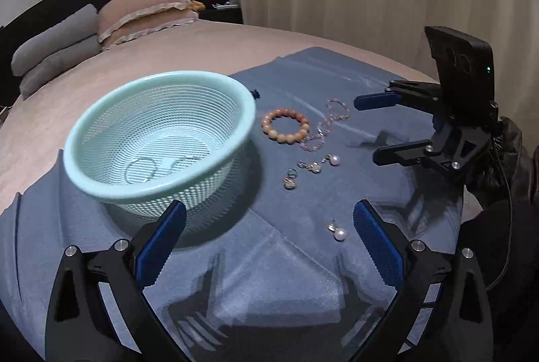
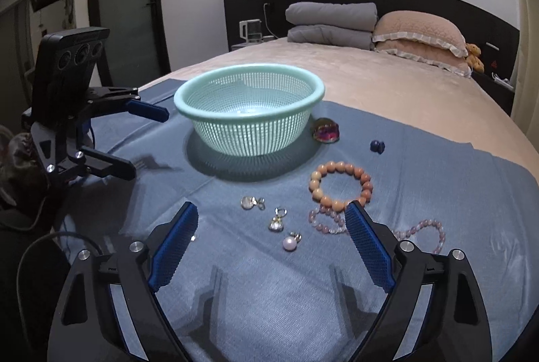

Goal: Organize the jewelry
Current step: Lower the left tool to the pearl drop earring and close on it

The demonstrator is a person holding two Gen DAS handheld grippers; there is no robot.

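Pearl earring (image 1: 339,233) on cloth, mint basket (image 1: 101,139) holding hoop rings (image 1: 141,168)

Your left gripper (image 1: 269,237) hangs with its jaws spread wide, holding nothing. Your right gripper (image 2: 271,240) matches it (fingers well apart), gripped by your dark-gloved hand (image 1: 505,160).

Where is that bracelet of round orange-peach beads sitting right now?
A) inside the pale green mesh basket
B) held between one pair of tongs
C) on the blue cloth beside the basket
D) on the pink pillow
C: the bracelet of round orange-peach beads lies flat on the blue cloth, apart from the pale green mesh plastic basket, and both the left tongs and the right tongs are open with nothing between them.
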